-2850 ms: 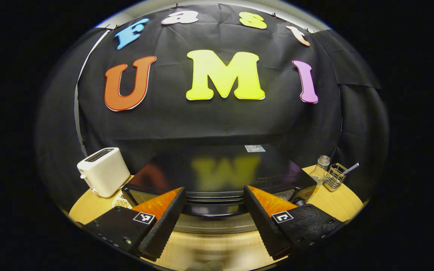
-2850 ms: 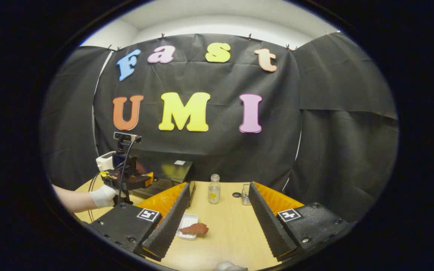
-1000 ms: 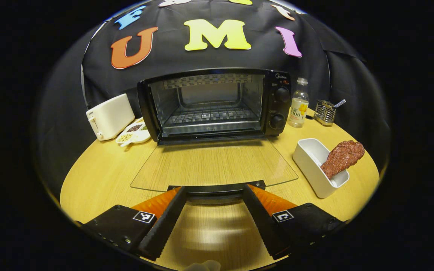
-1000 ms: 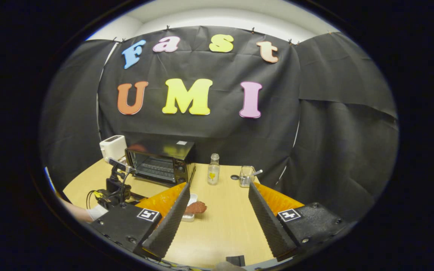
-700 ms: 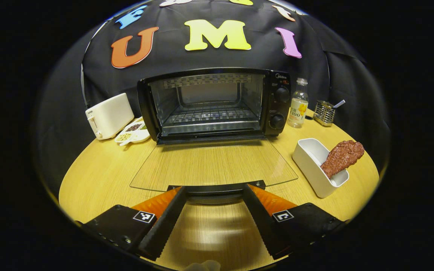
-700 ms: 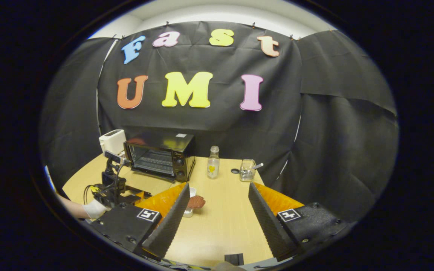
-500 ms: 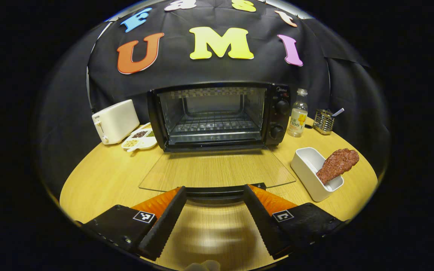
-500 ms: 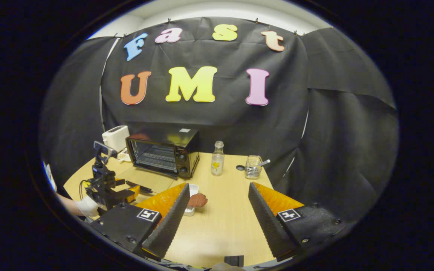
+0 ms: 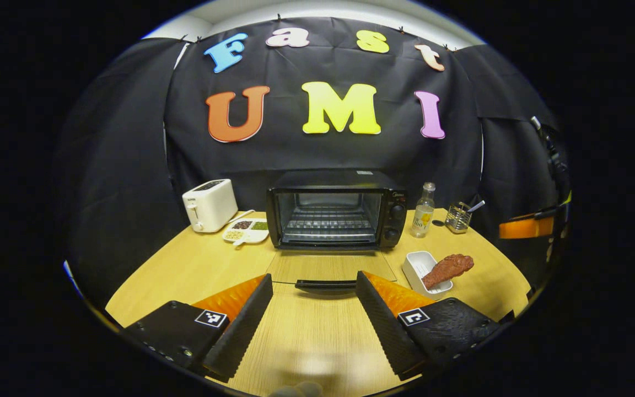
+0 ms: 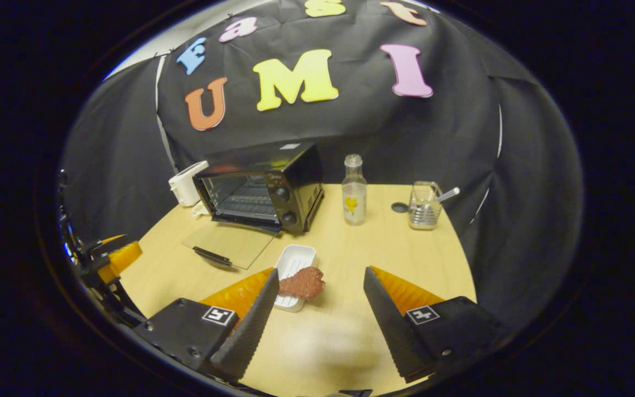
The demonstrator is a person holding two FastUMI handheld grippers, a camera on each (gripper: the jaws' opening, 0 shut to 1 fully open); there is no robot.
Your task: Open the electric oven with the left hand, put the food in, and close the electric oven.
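Observation:
The black electric oven (image 9: pixel 334 209) stands at the back of the round table with its glass door (image 9: pixel 331 267) folded down flat and its rack bare. My left gripper (image 9: pixel 313 284) is open, drawn back just short of the door handle (image 9: pixel 326 285), touching nothing. A brown piece of food (image 10: pixel 302 283) leans on the rim of a white dish (image 10: pixel 294 262) right of the door. My right gripper (image 10: pixel 321 274) is open just short of the food, which lies by its left finger. The oven (image 10: pixel 262 184) and the left gripper (image 10: pixel 113 253) show farther off in the right gripper view.
A white toaster (image 9: pixel 210 204) and a divided dish of seeds (image 9: pixel 246 230) sit left of the oven. A small bottle (image 9: pixel 423 210), a wire holder (image 9: pixel 457 216) and a black cap (image 10: pixel 399 207) stand to its right. The wooden table (image 9: pixel 196 270) ends close in front.
The oven door has swung down from shut to flat open. My left gripper has since pulled back from the handle. My right gripper has tipped down and moved closer to the food.

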